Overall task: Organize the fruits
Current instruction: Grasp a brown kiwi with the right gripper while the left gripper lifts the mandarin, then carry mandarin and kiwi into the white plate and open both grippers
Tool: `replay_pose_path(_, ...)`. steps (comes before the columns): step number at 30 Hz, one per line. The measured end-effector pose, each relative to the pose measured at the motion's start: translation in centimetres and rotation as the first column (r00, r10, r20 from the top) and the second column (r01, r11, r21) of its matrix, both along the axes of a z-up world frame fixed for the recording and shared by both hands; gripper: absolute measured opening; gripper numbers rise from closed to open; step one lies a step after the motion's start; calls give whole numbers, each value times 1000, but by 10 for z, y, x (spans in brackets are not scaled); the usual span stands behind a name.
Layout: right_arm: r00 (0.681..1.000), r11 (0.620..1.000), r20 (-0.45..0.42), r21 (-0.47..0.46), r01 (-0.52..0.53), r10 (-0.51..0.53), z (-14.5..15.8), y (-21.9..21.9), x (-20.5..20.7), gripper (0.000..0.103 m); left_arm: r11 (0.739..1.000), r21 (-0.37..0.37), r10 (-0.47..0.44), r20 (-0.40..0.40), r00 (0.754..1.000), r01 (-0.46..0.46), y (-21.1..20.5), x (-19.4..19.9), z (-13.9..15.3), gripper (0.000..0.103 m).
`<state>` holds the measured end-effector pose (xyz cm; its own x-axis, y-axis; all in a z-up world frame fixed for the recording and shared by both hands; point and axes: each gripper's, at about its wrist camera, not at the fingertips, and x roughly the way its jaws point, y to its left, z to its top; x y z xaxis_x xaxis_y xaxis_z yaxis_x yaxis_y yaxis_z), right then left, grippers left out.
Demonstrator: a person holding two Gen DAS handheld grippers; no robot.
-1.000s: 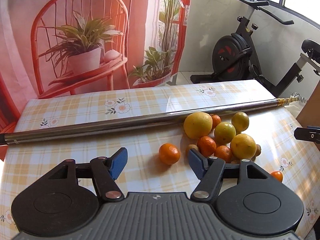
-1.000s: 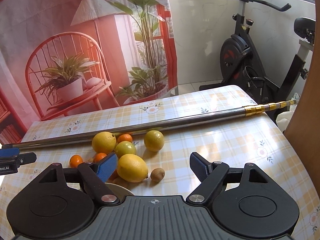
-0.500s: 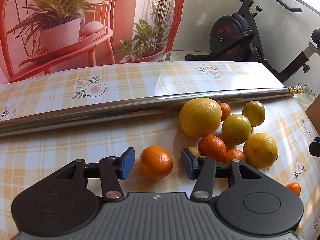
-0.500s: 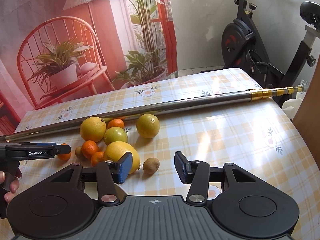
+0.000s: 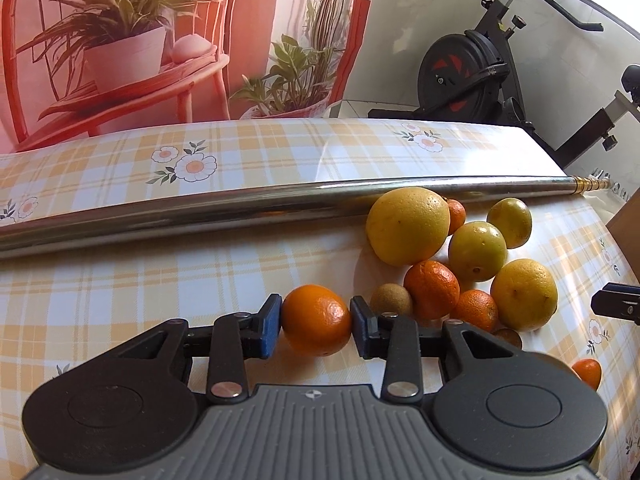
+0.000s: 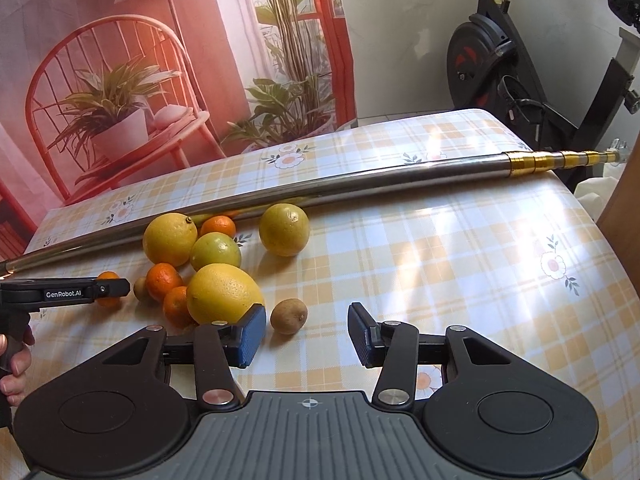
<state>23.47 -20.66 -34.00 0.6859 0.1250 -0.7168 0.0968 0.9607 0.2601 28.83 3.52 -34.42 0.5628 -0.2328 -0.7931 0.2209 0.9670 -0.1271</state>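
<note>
Both grippers have dropped toward the fruit: left gripper (image 5: 316,322) has just closed on an orange (image 5: 317,319), right gripper (image 6: 306,336) stands open, having narrowed, behind a kiwi (image 6: 289,316).

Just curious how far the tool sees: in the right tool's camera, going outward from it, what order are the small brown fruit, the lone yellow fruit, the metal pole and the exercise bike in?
1. Small brown fruit, just ahead of the right tool, left of centre.
2. Lone yellow fruit, further back.
3. Metal pole, lying across the table behind it.
4. Exercise bike, beyond the table, upper right.
</note>
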Motion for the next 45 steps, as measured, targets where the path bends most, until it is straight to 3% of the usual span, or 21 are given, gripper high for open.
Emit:
replay_pose_path(13, 997, 999, -72, 38, -35, 38, -34, 2, 37, 33, 998, 7, -56, 88, 994, 56, -11, -42, 29, 39)
replay_pose_path(30, 995, 995, -81, 85, -57, 64, -37, 5, 49, 26, 998, -11, -63, 48, 997, 64, -13, -63, 28, 39)
replay_pose_path(45, 997, 984, -71, 177, 9, 4, -34, -3, 31, 24, 996, -9, -88, 36, 996, 88, -16, -88, 32, 39)
